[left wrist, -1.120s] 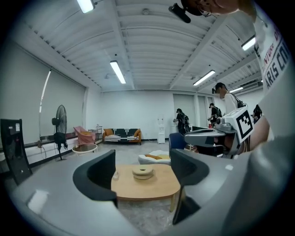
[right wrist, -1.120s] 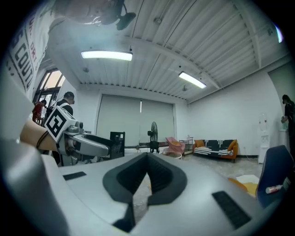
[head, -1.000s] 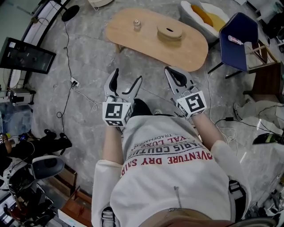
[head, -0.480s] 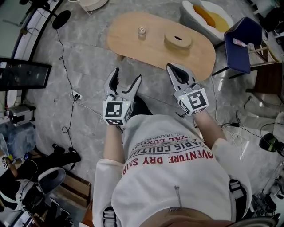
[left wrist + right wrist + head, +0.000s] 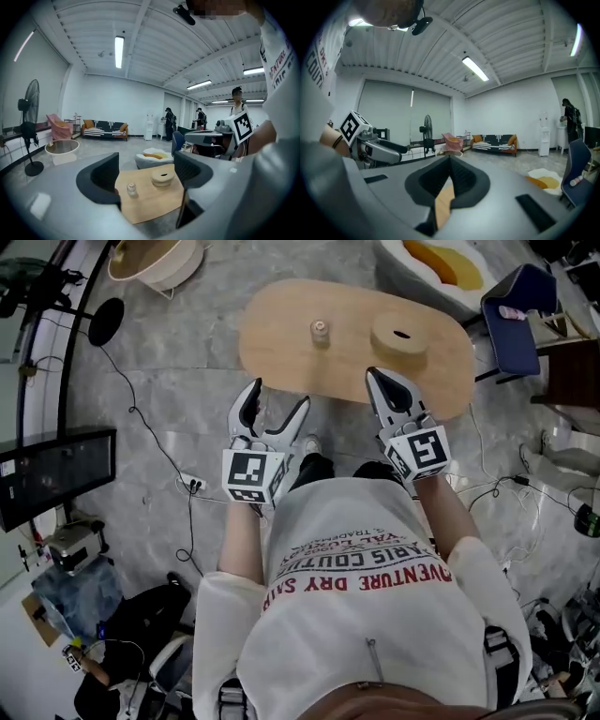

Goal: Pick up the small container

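The small container (image 5: pixel 320 331), a little clear jar with a pale lid, stands on the low oval wooden table (image 5: pixel 281 338). A round wooden lidded box (image 5: pixel 401 336) sits to its right. My left gripper (image 5: pixel 275 401) hovers open and empty short of the table's near edge. In the left gripper view the small container (image 5: pixel 132 189) shows between the wide-apart jaws of the left gripper (image 5: pixel 146 174), well ahead of them. My right gripper (image 5: pixel 382 381) is shut with nothing in it, just before the table edge. The right gripper (image 5: pixel 450 164) shows its jaws meeting, with only a sliver of table (image 5: pixel 443 206) below.
A white cushion with orange fabric (image 5: pixel 427 261) lies beyond the table and a blue chair (image 5: pixel 520 306) stands at the right. A round tub (image 5: pixel 155 259), a fan base (image 5: pixel 106 321), a monitor (image 5: pixel 56 474) and floor cables (image 5: pixel 183 479) are at the left. People stand far back (image 5: pixel 236 101).
The person has stepped forward, so the table now lies closer to both grippers. Both grippers keep their jaws as before.
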Demonstrator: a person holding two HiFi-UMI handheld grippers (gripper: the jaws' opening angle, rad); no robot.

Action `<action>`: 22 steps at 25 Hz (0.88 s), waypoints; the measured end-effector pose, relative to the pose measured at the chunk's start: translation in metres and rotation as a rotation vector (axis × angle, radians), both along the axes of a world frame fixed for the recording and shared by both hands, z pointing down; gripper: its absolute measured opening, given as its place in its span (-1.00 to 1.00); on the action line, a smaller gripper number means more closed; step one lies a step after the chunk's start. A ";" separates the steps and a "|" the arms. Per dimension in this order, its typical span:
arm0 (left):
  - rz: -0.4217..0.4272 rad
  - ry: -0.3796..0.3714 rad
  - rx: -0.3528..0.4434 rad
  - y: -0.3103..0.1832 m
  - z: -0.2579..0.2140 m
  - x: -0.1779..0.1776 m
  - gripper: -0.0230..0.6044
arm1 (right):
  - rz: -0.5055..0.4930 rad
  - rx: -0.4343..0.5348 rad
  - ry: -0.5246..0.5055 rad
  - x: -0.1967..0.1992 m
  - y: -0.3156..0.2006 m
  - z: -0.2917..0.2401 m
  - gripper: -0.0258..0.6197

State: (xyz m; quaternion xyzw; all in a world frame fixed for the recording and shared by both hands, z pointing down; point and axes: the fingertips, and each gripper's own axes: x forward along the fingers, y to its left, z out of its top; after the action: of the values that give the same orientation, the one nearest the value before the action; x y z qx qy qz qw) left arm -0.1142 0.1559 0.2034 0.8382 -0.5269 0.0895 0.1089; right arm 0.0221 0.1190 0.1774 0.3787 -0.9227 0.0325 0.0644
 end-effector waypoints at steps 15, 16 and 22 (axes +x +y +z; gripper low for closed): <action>0.068 -0.021 -0.187 -0.140 0.195 -0.001 0.25 | 0.111 -0.135 0.044 -0.015 -0.136 0.126 -0.96; 0.065 -0.034 -0.185 -0.149 0.213 0.001 0.25 | 0.117 -0.151 0.036 -0.014 -0.147 0.140 -0.96; 0.098 -0.060 -0.215 -0.197 0.310 0.028 0.26 | 0.139 -0.209 0.036 -0.003 -0.203 0.220 -0.96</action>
State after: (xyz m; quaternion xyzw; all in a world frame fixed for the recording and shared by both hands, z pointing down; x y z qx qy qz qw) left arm -0.0864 -0.0408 0.5136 0.8432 -0.4759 0.1760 0.1779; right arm 0.0194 -0.0835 0.3972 0.4333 -0.8846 0.1258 0.1178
